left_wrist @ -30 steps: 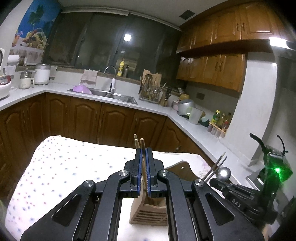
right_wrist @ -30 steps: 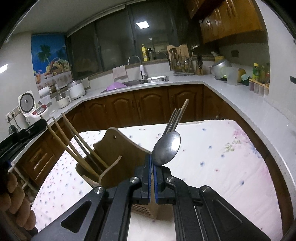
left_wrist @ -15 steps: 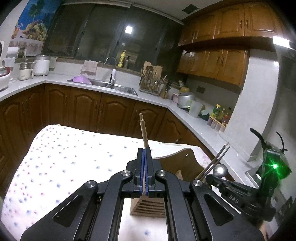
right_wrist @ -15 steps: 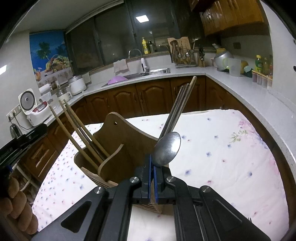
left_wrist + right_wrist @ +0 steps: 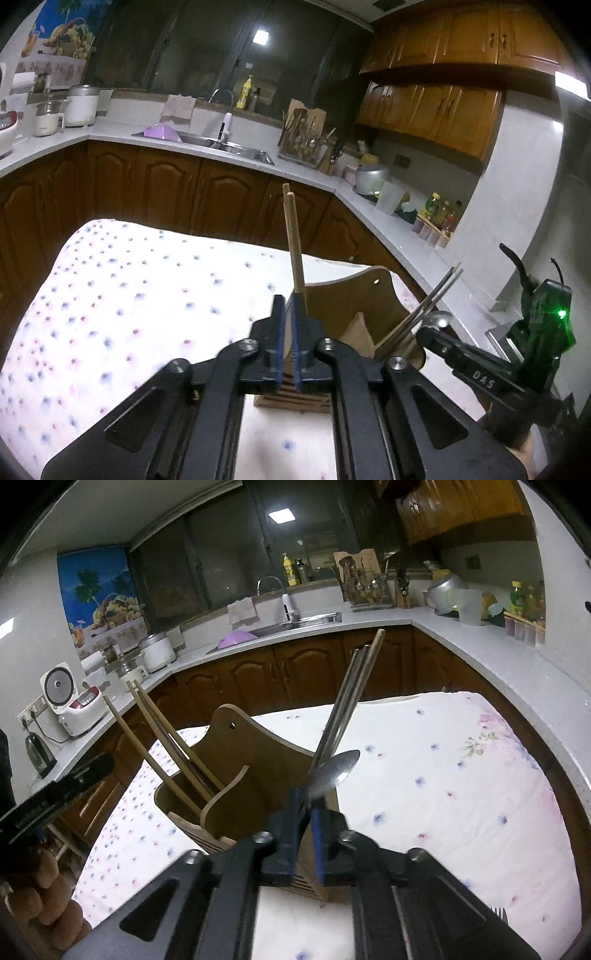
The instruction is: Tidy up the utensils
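Observation:
A wooden utensil holder stands on the floral tablecloth; it also shows in the left wrist view. Wooden chopsticks lean in its left compartment, metal chopsticks in its right. My left gripper has its jaws slightly parted, just left of a wooden chopstick that stands in the holder. My right gripper has its jaws slightly apart around the handle of a metal spoon, whose bowl sticks up over the holder's right compartment. The right gripper also shows in the left wrist view.
The table has a white floral cloth. A fork's tines show at the lower right on the cloth. Brown cabinets and a white counter with sink, rice cookers and a utensil rack ring the table.
My left gripper's jaws have parted from the wooden chopsticks, which now stand lower in the holder. My right gripper's jaws have parted a little and the spoon has tilted and sunk lower.

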`<action>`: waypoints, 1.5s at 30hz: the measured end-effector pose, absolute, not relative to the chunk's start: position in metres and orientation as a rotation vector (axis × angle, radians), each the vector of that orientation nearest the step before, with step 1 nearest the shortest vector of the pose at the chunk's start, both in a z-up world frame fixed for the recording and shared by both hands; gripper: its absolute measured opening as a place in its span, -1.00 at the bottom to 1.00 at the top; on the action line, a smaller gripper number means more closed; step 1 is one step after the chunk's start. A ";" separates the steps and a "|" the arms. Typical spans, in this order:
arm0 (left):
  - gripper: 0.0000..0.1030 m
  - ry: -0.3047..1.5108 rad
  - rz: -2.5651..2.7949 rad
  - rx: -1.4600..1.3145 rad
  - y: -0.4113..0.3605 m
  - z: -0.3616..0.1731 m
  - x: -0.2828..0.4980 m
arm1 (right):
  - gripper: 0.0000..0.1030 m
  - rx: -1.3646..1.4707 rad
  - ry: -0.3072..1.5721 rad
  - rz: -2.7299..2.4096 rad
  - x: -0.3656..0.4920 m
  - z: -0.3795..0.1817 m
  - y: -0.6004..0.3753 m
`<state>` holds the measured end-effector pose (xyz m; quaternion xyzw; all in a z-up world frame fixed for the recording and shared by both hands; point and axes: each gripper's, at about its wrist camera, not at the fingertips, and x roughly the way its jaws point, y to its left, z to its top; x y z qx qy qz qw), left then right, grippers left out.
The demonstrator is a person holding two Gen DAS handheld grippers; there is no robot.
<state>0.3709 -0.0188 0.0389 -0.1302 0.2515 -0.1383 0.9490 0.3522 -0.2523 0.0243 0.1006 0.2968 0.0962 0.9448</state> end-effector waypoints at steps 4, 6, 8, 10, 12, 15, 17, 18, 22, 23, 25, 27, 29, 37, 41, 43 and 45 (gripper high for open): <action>-0.39 0.507 -0.275 -0.263 -0.018 0.039 0.366 | -0.37 0.222 0.590 0.191 0.347 0.026 -0.257; -0.21 0.502 -0.262 -0.255 -0.019 0.039 0.363 | -0.27 0.229 0.585 0.187 0.345 0.027 -0.258; -0.05 0.500 -0.258 -0.254 -0.019 0.039 0.360 | -0.11 0.229 0.580 0.187 0.344 0.028 -0.260; 0.06 0.497 -0.254 -0.255 -0.016 0.039 0.356 | 0.02 0.232 0.575 0.189 0.341 0.029 -0.261; 0.15 0.498 -0.248 -0.254 -0.015 0.039 0.354 | 0.19 0.235 0.572 0.191 0.338 0.029 -0.261; 0.25 0.498 -0.241 -0.255 -0.012 0.040 0.349 | 0.42 0.238 0.559 0.194 0.333 0.031 -0.262; 0.32 0.499 -0.235 -0.249 -0.011 0.040 0.346 | 0.48 0.238 0.554 0.196 0.330 0.032 -0.262; 0.37 0.498 -0.233 -0.248 -0.010 0.040 0.344 | 0.53 0.239 0.552 0.197 0.329 0.032 -0.262; 0.52 0.487 -0.228 -0.237 -0.006 0.041 0.334 | 0.61 0.235 0.540 0.198 0.321 0.035 -0.262; 0.56 0.485 -0.224 -0.232 -0.006 0.042 0.331 | 0.62 0.235 0.537 0.199 0.319 0.036 -0.262; 0.65 0.479 -0.218 -0.229 -0.005 0.043 0.325 | 0.63 0.234 0.529 0.198 0.314 0.038 -0.262; 0.66 0.478 -0.216 -0.227 -0.004 0.044 0.320 | 0.63 0.234 0.521 0.196 0.310 0.040 -0.263; 0.66 0.479 -0.217 -0.227 -0.003 0.043 0.314 | 0.63 0.236 0.514 0.196 0.305 0.043 -0.263; 0.71 0.482 -0.211 -0.232 0.002 0.043 0.293 | 0.70 0.234 0.482 0.193 0.283 0.052 -0.266; 0.74 0.482 -0.209 -0.233 0.005 0.042 0.279 | 0.72 0.230 0.475 0.195 0.271 0.055 -0.264; 0.75 0.482 -0.208 -0.233 0.008 0.042 0.276 | 0.72 0.231 0.471 0.195 0.265 0.056 -0.264; 0.76 0.482 -0.206 -0.236 0.009 0.042 0.270 | 0.73 0.232 0.467 0.196 0.258 0.056 -0.263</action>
